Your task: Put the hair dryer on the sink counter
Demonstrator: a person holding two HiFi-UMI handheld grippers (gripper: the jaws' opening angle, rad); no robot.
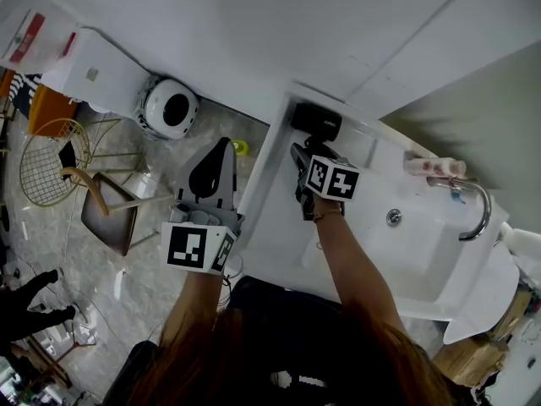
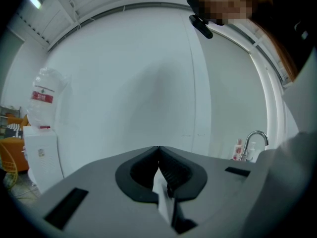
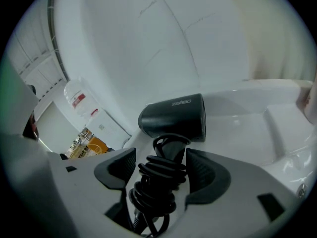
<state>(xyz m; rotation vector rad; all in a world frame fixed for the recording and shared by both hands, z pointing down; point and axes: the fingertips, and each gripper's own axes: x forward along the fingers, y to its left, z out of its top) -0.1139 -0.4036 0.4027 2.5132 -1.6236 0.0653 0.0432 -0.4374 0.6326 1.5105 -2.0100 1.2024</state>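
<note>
Gold-wire chair (image 1: 49, 166) at far left on the grey floor, with a white water dispenser (image 1: 95, 73) beyond it against the wall and a round white-and-black appliance (image 1: 172, 108) just beside that.

Next along, the left hand-held gripper (image 1: 223, 147): hangs over the floor just off the counter's edge, points toward the wall, carries its marker cube (image 1: 196, 248) at the rear. Shows both pads pressed together at the tips in its own view; grips nothing.

Then the white counter (image 1: 275, 227), running from the wall toward the person. At its back corner, close to the wall, the black hair dryer (image 1: 316, 120): lies on the counter surface, barrel crosswise, handle pointing back toward the person, black cord (image 3: 157, 182) wound round that handle.

Straddling the handle, the right hand-held gripper (image 3: 157, 163): stands wide, one pad on each side of the coiled cord. Clear gap on the left side; right pad close to the coils, with no squeeze to be seen.

Right of that, the sunken sink basin (image 1: 418, 252) with its drain (image 1: 394, 217). Further right, a curved chrome faucet (image 1: 478, 210) and, near its base at the wall, a pinkish bottle (image 1: 433, 167).
</note>
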